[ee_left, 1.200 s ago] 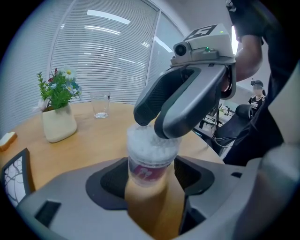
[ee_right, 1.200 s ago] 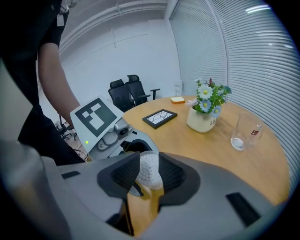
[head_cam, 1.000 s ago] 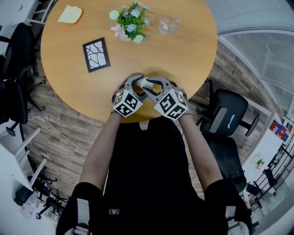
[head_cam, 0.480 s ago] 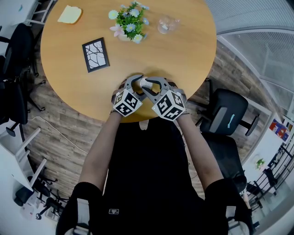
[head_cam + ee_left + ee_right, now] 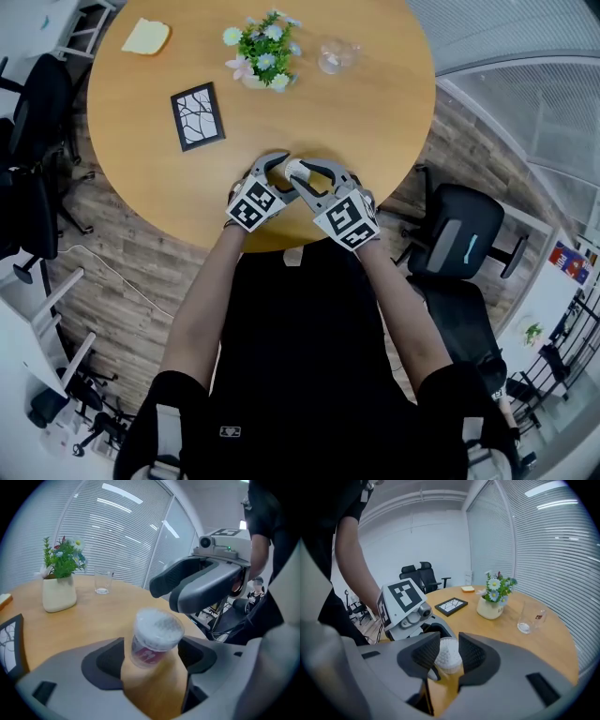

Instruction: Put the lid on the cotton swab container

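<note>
The left gripper [image 5: 151, 660] stands wide, its jaws having just been opening, with the cotton swab container [image 5: 151, 645] tilted between them and clear of at least one pad. Its clear lid [image 5: 158, 623] looks seated, so the capping seems done. The right gripper [image 5: 445, 654] is narrow, its tips flanking the container's white top. Whether they press on it is unclear, and letting go remains.

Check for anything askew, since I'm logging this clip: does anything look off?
The cotton swab container appears to lean sideways instead of standing upright like the vase, held by the right gripper near the table edge. Nothing else stands out.
</note>
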{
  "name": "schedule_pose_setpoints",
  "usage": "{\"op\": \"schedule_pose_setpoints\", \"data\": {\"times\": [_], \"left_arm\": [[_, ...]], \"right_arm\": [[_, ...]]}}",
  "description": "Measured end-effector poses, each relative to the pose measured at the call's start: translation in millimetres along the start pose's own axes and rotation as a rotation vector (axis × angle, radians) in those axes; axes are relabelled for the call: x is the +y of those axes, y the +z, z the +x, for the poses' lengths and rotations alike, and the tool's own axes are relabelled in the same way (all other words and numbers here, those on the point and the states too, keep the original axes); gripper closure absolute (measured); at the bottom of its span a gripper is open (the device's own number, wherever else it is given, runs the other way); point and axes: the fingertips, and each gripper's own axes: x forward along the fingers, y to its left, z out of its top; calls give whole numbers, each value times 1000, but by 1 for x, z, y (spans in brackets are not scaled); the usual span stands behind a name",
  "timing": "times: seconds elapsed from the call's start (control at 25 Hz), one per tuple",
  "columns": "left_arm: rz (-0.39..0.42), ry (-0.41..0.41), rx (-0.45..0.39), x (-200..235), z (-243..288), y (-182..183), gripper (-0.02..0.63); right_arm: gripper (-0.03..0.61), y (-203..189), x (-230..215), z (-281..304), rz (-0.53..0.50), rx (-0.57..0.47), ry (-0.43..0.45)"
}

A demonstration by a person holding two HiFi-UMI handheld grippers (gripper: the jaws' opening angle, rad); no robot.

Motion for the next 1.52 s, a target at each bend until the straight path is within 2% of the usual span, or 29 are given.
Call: {"op": "schedule_pose_setpoints", "data": {"times": [0.2,0.4,0.6,0.64,0.8,0.92,1.08,1.36,1.52], "left_arm": [[6,3,-2,1,-17,-2,261],[63,11,55,-6,-38,-7,261],[19,72,-41,-15,-74,6,269],[6,90,-71,-17,-84,9,298],[-43,160,-198,-20,-123,28,492],[-56,148,-239,-29,-144,32,595],[-37,108,-243,-45,-161,33,606],[32,143,-256,-55,-185,38,606],[41,137,-261,-62,-193,36,606]], "right_arm": [[462,-5,5,-9,2,19,-32],[474,-1,14,-20,91,-44,-50],[509,-4,24,-42,167,-81,-99],[521,-5,27,-47,172,-84,-109],[551,-4,30,-68,189,-99,-156],[557,-4,35,-84,197,-108,-204],[563,1,45,-98,200,-124,-242],[565,10,66,-109,158,-142,-284],[566,10,76,-114,164,-153,-297]]}}
